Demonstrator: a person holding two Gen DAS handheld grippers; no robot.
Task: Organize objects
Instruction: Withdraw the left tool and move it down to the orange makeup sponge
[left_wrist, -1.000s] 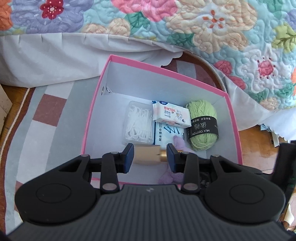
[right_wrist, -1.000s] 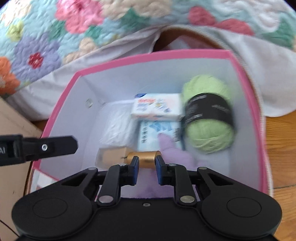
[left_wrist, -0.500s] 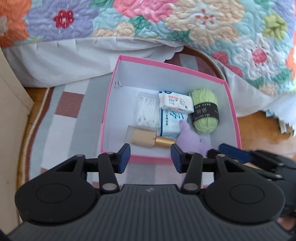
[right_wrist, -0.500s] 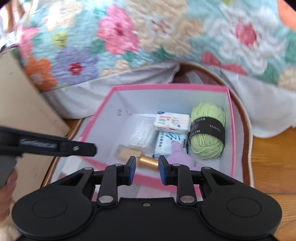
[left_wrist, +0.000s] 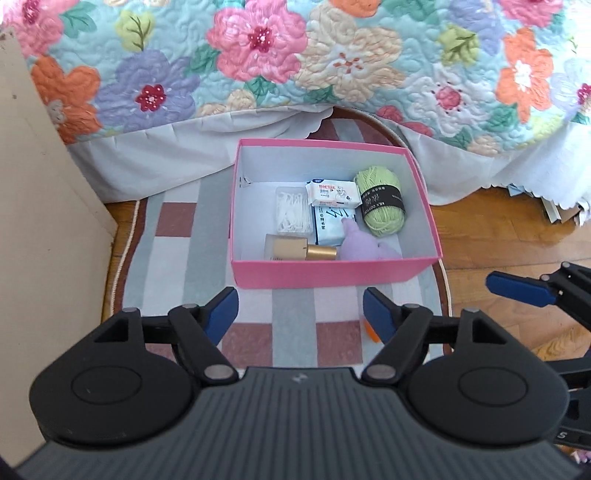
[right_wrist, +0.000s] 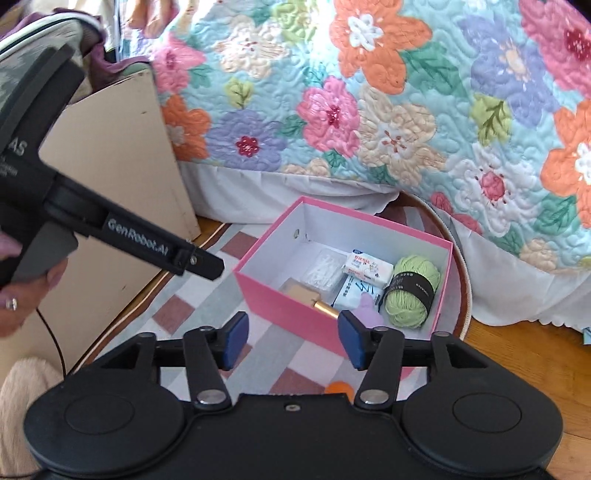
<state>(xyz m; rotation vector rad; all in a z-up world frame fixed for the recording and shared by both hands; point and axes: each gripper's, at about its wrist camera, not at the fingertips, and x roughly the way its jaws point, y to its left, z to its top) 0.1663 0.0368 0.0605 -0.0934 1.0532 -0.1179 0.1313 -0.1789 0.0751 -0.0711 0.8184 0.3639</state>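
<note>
Gold-capped bottle (left_wrist: 300, 248) dropped in the pink box (left_wrist: 332, 272); left gripper (left_wrist: 300, 314) and right gripper (right_wrist: 291, 341) just opening, empty. Next: orange object (right_wrist: 337, 388) beside box.

Two wrist fisheye views look steeply down from near the rug (left_wrist: 173, 258); both share the pink box (left_wrist: 332, 273) beside the bed's edge.

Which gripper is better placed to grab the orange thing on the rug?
Probably right: the orange thing shows between the open fingers of the right gripper; for the left gripper it peeks from behind one finger.
</note>
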